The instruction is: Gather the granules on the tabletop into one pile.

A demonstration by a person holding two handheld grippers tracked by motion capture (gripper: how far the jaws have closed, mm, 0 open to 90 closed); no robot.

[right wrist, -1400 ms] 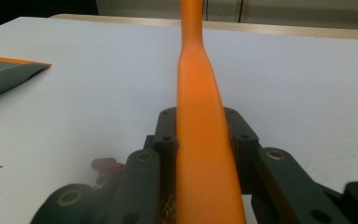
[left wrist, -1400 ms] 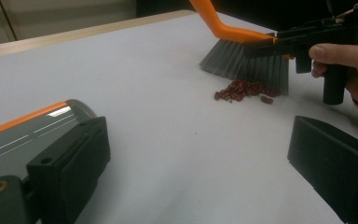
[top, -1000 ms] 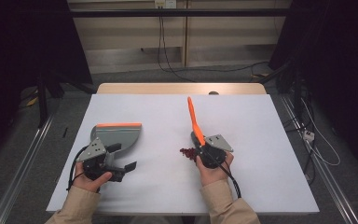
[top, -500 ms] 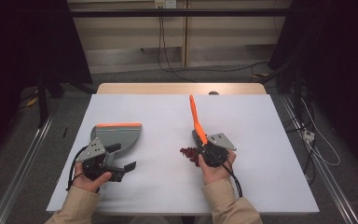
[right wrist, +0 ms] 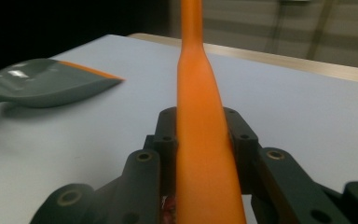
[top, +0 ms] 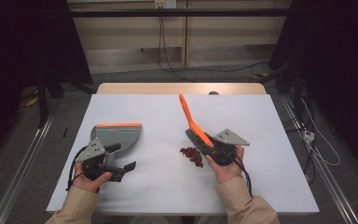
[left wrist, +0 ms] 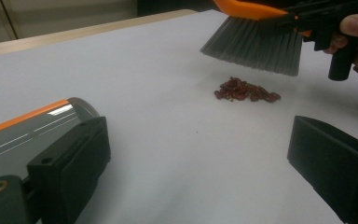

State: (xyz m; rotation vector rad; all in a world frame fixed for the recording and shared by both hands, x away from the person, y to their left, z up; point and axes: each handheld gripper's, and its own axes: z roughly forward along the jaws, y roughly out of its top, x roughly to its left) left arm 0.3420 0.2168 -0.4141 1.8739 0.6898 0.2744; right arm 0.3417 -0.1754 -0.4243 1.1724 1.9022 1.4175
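An orange-handled brush [top: 191, 122] with grey bristles [left wrist: 254, 46] is clamped at its handle [right wrist: 199, 116] in my right gripper [top: 213, 145], which is shut on it. The bristles hang just above and to the right of a small pile of dark red beans [top: 192, 156] [left wrist: 247, 90]. A grey dustpan [top: 117, 135] with an orange lip lies flat at the left. My left gripper [top: 122, 157] rests just in front of it, jaws wide apart with nothing between them [left wrist: 198, 140]. The dustpan's grey body [left wrist: 28, 137] sits outside the left jaw.
The white tabletop [top: 270, 116] has open room behind the beans and to the right. A wooden strip [top: 177, 88] runs along its far edge. Cables [top: 317, 149] lie on the floor to the right, and metal rails flank the table.
My right gripper has shifted a little to the right and risen with the brush, lifting the bristles off the beans. The left gripper and the dustpan have stayed put.
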